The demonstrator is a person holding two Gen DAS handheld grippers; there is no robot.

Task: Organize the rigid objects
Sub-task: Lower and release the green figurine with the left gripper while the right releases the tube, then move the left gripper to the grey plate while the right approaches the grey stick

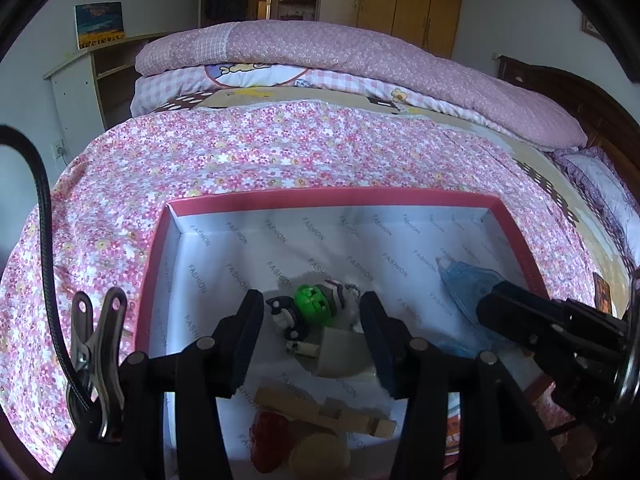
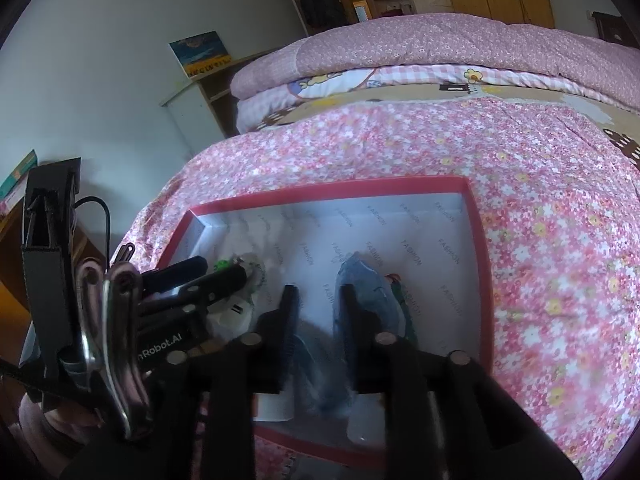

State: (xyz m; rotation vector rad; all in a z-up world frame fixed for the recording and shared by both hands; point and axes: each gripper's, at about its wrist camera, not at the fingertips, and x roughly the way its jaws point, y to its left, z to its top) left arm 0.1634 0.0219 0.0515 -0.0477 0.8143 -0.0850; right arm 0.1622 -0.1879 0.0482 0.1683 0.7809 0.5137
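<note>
A red box [image 1: 332, 196] lined with white paper lies on the bed. In it, a green ball toy [image 1: 314, 304], a dark figurine [image 1: 286, 318] and a white block [image 1: 340, 352] lie together. My left gripper [image 1: 312, 332] stands open over them, its pads clear of them. Nearer the camera lie a wooden piece [image 1: 320, 412], a red thing [image 1: 268, 440] and a cork cylinder [image 1: 320, 456]. A blue translucent item [image 2: 372, 284] lies at the box's right side. My right gripper [image 2: 318, 320] is open just above it, with a gap between its fingers. The picture is blurred there.
The box [image 2: 332, 190] rests on a pink floral sheet [image 1: 240, 152]. Folded quilts [image 1: 360, 52] are stacked at the far side of the bed. A shelf [image 1: 100, 68] stands at the back left. The left gripper [image 2: 216, 274] reaches into the box's left part.
</note>
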